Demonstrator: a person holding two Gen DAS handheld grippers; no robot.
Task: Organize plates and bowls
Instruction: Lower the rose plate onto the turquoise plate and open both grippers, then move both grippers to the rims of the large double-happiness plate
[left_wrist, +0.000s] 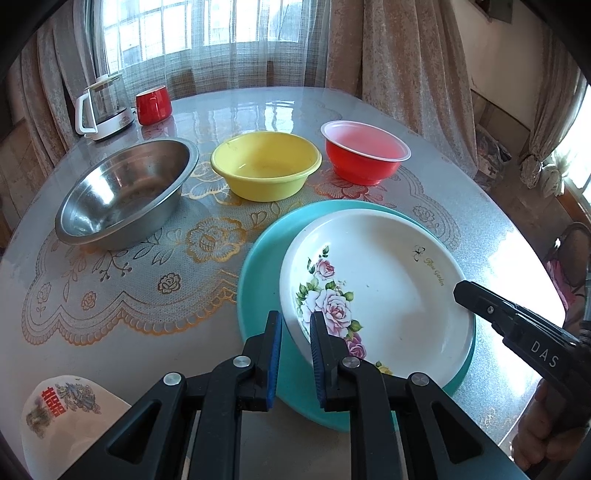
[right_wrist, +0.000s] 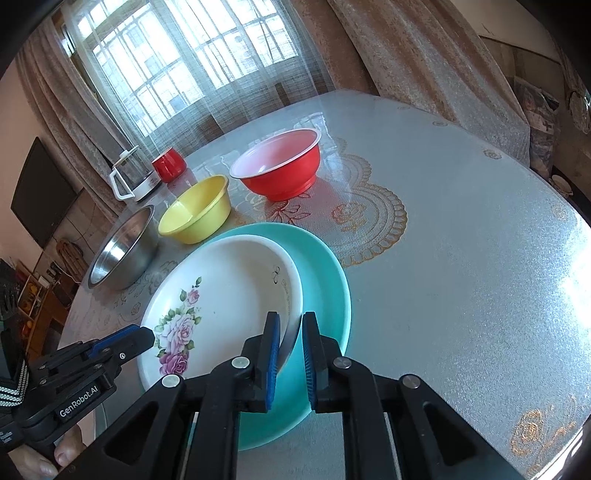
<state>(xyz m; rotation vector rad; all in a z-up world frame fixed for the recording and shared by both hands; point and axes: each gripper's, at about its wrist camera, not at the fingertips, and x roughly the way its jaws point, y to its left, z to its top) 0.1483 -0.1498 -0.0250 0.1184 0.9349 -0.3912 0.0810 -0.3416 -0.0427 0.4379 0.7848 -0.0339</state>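
Both grippers pinch the floral plate's (left_wrist: 384, 288) rim: the left gripper (left_wrist: 295, 325) at bottom centre of its view, the right gripper (right_wrist: 290, 326) likewise. That plate lies tilted on a teal plate (left_wrist: 258, 258). Beyond, across mid-frame, stand a steel bowl (left_wrist: 125, 192), yellow bowl (left_wrist: 266, 166) and red bowl (left_wrist: 364, 151).
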